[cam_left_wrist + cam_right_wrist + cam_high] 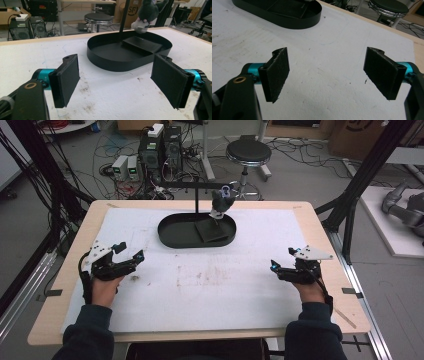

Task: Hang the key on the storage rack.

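One black tray (175, 232), one grey plush toy (221, 200) hanging on one stand (196, 195) over its right end, two hand-held grippers. Left hand-held gripper (131, 253) and right hand-held gripper (281, 258) both spread wide and empty, low at opposite sides of the counter (200, 295), tray well ahead between them. Broad bare white mat between and before the jaws, wooden edges close outside each hand.

The tabletop (310, 215) is pale wood under a white mat (260, 250) with brownish stains. Ahead of both black, teal-collared tools, the left tool (131, 252) and right tool (281, 258), sits a black tray (170, 232); over it hangs a grey-and-white plush (221, 201).
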Demonstrator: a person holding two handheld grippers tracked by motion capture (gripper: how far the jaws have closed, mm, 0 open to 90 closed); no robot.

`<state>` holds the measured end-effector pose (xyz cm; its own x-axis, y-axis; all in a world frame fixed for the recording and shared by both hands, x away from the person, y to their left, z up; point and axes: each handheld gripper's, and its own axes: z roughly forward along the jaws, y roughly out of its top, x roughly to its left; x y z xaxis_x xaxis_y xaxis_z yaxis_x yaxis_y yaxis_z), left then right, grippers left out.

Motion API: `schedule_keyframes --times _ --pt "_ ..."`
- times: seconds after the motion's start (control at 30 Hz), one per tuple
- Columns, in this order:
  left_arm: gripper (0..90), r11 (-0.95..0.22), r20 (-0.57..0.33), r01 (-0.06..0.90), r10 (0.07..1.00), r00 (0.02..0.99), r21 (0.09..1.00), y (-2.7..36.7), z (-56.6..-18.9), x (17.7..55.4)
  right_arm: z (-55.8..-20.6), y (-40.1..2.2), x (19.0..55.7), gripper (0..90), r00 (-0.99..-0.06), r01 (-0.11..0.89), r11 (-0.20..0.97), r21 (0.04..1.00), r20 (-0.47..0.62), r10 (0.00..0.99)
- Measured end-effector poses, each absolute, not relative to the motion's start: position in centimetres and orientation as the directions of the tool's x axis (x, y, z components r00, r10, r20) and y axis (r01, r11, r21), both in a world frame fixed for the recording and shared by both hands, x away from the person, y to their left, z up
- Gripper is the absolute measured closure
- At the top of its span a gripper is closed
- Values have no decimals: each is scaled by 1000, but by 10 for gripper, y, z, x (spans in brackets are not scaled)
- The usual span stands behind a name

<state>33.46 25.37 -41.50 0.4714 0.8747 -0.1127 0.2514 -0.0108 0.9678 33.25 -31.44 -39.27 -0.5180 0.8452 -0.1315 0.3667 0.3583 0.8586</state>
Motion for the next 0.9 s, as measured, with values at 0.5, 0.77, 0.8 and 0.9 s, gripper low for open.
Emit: schedule_keyframes --times 0.5,0.77,0.8,0.9 --pt "223 -17 -110 256 874 474 967 254 -415 335 -397 -319 332 212 -502 389 348 853 -120 856" --pt "226 -11 -117 262 874 471 965 254 -417 336 -398 -319 332 213 -505 393 356 848 -124 854" --pt "228 -9 -121 263 872 473 965 253 -417 337 -399 -320 332 212 -505 392 354 849 -123 854" --pt "237 -7 -123 260 870 477 966 253 -417 337 -399 -321 332 213 -502 396 349 849 -117 857"
